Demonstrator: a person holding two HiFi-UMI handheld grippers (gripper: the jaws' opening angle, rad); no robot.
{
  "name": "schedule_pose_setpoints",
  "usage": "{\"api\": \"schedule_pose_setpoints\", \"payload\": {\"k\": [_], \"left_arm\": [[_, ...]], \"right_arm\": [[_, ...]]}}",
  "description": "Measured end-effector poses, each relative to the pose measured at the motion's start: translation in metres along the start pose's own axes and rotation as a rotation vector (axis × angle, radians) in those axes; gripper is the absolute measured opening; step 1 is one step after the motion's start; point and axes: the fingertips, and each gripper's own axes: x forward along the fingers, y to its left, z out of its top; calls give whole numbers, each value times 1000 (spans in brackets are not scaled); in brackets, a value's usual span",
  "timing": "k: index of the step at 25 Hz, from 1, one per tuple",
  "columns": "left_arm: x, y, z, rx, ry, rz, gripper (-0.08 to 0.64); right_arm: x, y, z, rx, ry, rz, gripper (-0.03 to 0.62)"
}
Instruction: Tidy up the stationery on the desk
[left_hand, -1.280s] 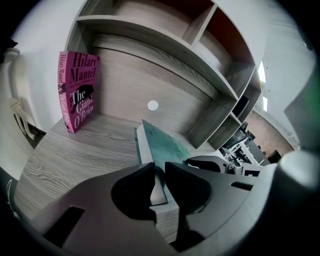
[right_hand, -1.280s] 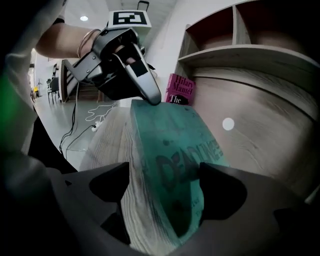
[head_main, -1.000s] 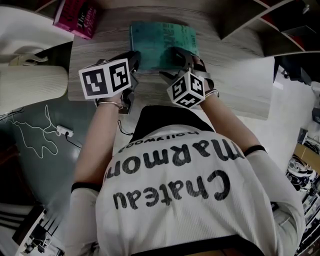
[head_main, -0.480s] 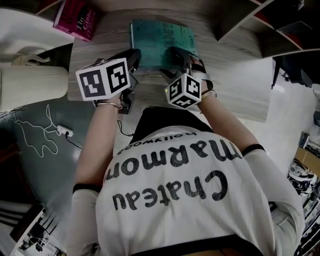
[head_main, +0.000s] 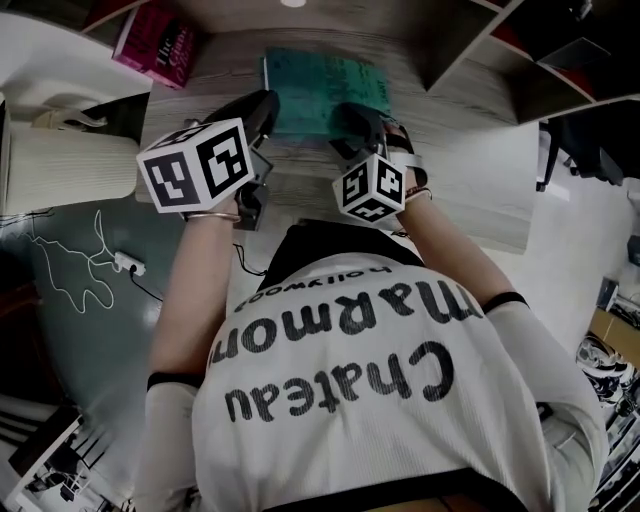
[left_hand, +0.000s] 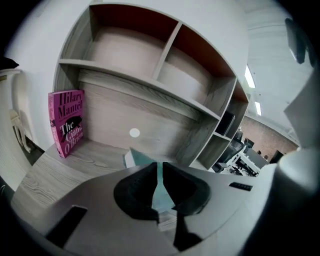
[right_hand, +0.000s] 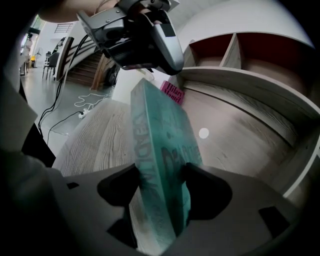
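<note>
A teal book (head_main: 325, 88) is held over the wooden desk (head_main: 465, 170), between my two grippers. My left gripper (head_main: 262, 115) grips its left near edge; in the left gripper view the jaws (left_hand: 160, 187) are almost together with a teal sliver and pages between them. My right gripper (head_main: 350, 122) is shut on the right near edge. In the right gripper view the book (right_hand: 160, 145) stands on edge between the pads, spine toward the camera, with the left gripper (right_hand: 137, 37) at its far end.
A pink book (head_main: 155, 40) stands upright at the desk's back left, also in the left gripper view (left_hand: 67, 122). A shelf unit (left_hand: 150, 85) with open compartments rises behind the desk. A white chair (head_main: 60, 165) and a floor cable (head_main: 70, 265) lie to the left.
Both grippers have moved away from the person toward the shelf, carrying the teal book with them. The left marker cube has shifted left.
</note>
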Motion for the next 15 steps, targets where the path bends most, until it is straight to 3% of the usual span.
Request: {"api": "schedule_pose_setpoints", "payload": {"k": [5,15], "left_arm": [[-22,4,21,-28,-99,20,46],[-47,29,6,-125,-159,75,43]], "right_arm": [[-8,-8,2,18,-38,-22,270],[-19,-37,24,136,-166,-59,238]]}}
